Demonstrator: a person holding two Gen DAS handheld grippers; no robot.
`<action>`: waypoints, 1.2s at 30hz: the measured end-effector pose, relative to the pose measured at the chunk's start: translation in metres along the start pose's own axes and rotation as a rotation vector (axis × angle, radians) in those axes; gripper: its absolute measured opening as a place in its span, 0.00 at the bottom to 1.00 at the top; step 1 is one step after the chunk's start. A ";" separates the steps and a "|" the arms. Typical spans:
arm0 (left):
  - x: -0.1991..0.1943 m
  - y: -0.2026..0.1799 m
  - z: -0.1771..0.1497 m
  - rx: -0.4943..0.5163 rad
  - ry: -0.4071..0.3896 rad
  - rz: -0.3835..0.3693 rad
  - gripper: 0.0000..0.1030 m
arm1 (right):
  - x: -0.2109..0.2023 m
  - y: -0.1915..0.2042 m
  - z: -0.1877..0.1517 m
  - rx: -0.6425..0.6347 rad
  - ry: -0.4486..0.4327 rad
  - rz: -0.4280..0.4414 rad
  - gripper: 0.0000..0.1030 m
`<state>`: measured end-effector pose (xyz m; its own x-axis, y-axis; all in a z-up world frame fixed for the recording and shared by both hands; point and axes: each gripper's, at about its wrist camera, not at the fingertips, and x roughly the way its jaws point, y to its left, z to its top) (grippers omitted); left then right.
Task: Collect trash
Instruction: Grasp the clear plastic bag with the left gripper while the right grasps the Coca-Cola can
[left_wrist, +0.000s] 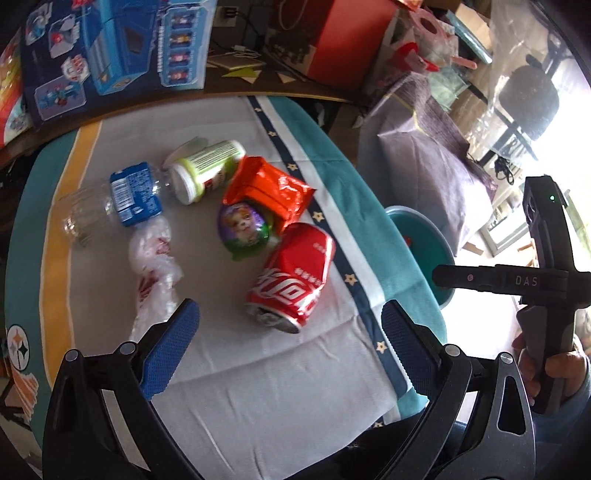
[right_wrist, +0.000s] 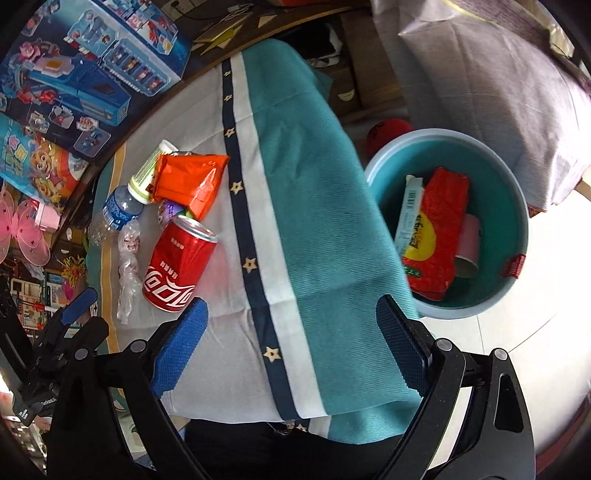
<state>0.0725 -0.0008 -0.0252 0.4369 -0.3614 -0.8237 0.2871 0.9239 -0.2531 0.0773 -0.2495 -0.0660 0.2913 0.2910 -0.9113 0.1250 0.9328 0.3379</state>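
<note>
We see the left gripper (left_wrist: 290, 339) spread wide with nothing between its blue pads, and the right gripper (right_wrist: 290, 345) just as wide and just as bare. Straight ahead of the left one, just beyond its fingers, the dented red cola can (left_wrist: 293, 277) lies on its side on the cloth-covered table (left_wrist: 258, 387). Past the can sit a purple toy egg (left_wrist: 243, 227), an orange wrapper (left_wrist: 269, 188), a white-and-green cup (left_wrist: 205, 170), a clear water bottle (left_wrist: 118, 201) and, off its left finger, a crumpled plastic bag (left_wrist: 155, 266). From the right wrist that same pile falls ahead and to the left. Only this view looks into the teal bin (right_wrist: 517, 206) ahead on its right, showing a red packet (right_wrist: 436, 236) and a pink tube (right_wrist: 469, 247) inside; the left wrist shows merely the bin's rim.
</note>
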 end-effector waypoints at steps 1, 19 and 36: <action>-0.001 0.010 -0.002 -0.016 -0.002 0.007 0.96 | 0.006 0.008 0.000 -0.010 0.014 0.005 0.86; 0.002 0.118 -0.031 -0.185 0.018 0.051 0.96 | 0.079 0.090 0.018 -0.049 0.130 0.027 0.86; 0.015 0.140 -0.030 -0.223 0.058 0.045 0.96 | 0.107 0.117 0.023 -0.133 0.086 -0.024 0.65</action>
<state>0.0939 0.1263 -0.0882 0.3938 -0.3170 -0.8628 0.0703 0.9463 -0.3156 0.1449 -0.1138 -0.1180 0.2065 0.2799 -0.9376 0.0029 0.9580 0.2866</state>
